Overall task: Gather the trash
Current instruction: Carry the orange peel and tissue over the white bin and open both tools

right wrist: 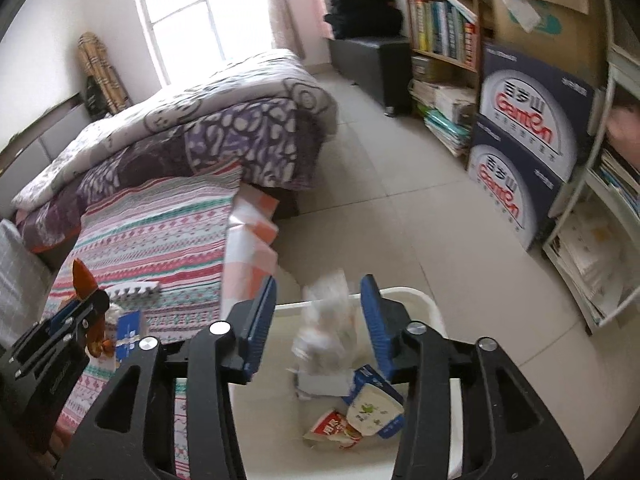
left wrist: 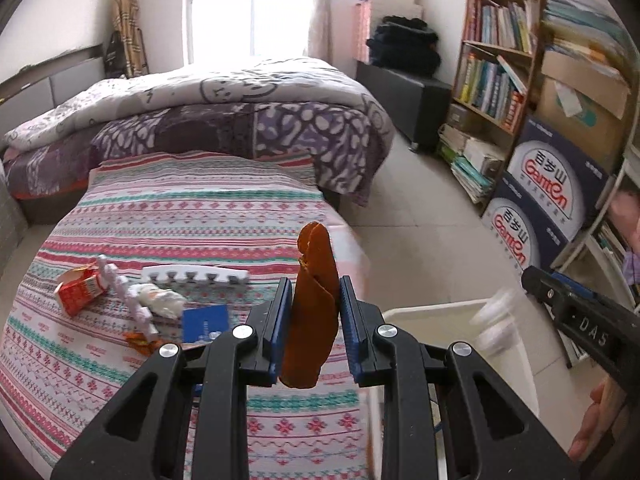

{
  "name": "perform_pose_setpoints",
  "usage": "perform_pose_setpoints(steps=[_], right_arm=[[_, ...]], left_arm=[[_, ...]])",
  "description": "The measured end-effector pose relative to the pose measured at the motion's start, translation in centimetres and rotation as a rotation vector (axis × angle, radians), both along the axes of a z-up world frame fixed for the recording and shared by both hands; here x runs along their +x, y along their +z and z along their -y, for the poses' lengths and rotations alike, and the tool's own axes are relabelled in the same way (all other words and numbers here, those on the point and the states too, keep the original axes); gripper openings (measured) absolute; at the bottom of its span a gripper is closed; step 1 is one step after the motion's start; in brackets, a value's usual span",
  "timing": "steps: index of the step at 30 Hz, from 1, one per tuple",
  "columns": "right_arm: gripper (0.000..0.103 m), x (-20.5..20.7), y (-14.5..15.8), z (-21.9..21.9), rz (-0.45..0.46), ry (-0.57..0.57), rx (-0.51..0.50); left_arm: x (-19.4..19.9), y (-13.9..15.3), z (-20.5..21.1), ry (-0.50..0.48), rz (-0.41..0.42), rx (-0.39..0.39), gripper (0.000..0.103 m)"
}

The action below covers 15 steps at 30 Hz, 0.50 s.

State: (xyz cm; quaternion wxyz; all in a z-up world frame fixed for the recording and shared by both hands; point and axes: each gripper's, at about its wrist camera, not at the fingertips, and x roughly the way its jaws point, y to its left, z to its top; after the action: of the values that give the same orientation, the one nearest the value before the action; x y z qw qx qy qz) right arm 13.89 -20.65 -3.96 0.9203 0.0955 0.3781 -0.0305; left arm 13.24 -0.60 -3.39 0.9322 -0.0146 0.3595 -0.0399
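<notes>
Peel (left wrist: 312, 312) upright, clamped in left claw (left wrist: 313, 328); bin (left wrist: 452, 310) lies just right of it. Right claw (right wrist: 318, 320), jaws apart, over bin, blurred wrapper (right wrist: 326, 320) loose between.

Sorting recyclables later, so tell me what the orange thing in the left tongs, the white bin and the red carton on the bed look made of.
Orange piece: looks like thin matte peel or dried fruit skin, curled and rough-edged; uncertain. White bin: smooth, slightly glossy plastic, with a rounded moulded rim. Red carton: printed paperboard, creased and crushed with a torn-open end.
</notes>
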Motion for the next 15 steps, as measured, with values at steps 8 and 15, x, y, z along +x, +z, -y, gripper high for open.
perform_pose_setpoints(steps=[8, 15], right_arm=[[0.070, -0.8, 0.0, 3.7, 0.008, -0.119, 0.001], [0.087, -1.7, 0.1, 6.9, 0.022, -0.224, -0.010]], left_arm=[[-0.2, -0.7, 3.6, -0.079, -0.009, 0.010, 0.024], [-0.3, -1.4, 6.8, -0.143, -0.020, 0.022, 0.025]])
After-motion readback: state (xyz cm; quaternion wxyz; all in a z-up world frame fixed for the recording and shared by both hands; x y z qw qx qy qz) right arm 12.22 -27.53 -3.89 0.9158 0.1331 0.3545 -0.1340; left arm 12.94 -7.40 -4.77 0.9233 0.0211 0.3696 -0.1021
